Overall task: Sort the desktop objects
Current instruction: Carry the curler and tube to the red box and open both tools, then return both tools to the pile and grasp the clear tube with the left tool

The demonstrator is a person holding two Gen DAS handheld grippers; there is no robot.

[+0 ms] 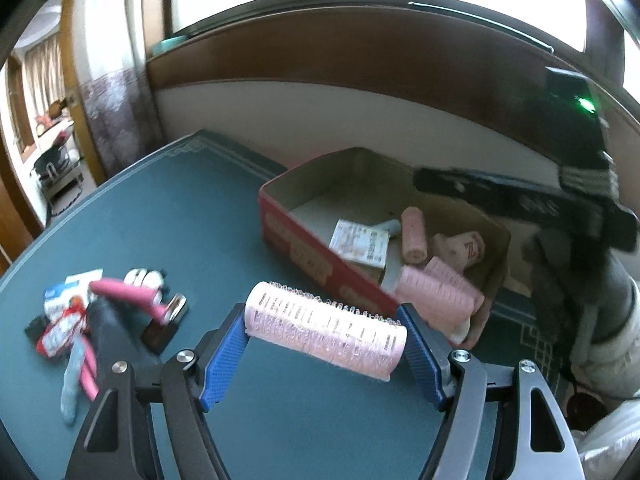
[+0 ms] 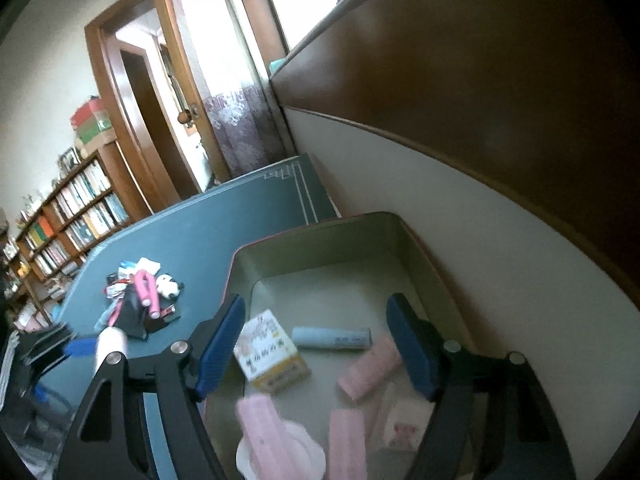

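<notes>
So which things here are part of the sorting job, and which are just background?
Part of the job:
- pink hair roller, held in the left gripper
- red box with rollers, a small carton and a tube inside
- unsorted pile on the green table
- right gripper, open over the box

Just lying about:
- bookshelf
- door
- curtain

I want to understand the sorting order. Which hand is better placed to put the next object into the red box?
Left. The left gripper already holds a pink hair roller just short of the red box. The right gripper hangs open and empty over the box.
</notes>
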